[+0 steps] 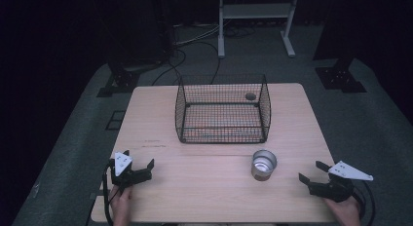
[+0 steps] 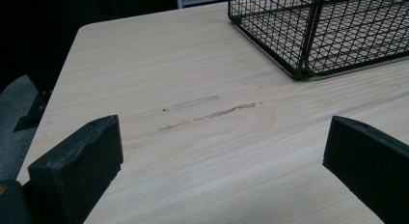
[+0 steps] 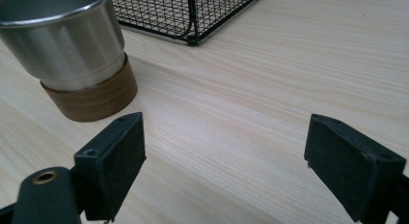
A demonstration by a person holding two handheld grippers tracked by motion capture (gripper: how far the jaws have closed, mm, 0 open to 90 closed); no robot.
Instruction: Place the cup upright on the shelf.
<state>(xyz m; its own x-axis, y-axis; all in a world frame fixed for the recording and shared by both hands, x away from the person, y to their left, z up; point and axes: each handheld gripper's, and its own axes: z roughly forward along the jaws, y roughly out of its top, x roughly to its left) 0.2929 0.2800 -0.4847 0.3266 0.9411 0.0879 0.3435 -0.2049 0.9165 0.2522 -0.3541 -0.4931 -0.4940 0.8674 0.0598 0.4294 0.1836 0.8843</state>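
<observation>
The left gripper (image 1: 140,168) rests near the desk's (image 1: 204,187) front left corner, jaws wide, holding nothing. The wire basket (image 1: 222,109) sits at the desk's rear centre. The steel cup (image 1: 263,164) stands upright toward the front right. The right gripper (image 1: 312,172), jaws wide and empty, lies near the front right corner. Risk: a glancing jaw contact could tip the cup.

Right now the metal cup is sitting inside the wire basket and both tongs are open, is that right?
Not quite. The metal cup stands on the table in front of the wire basket, outside it, as the high view shows. Both the left tongs and right tongs are open.
</observation>
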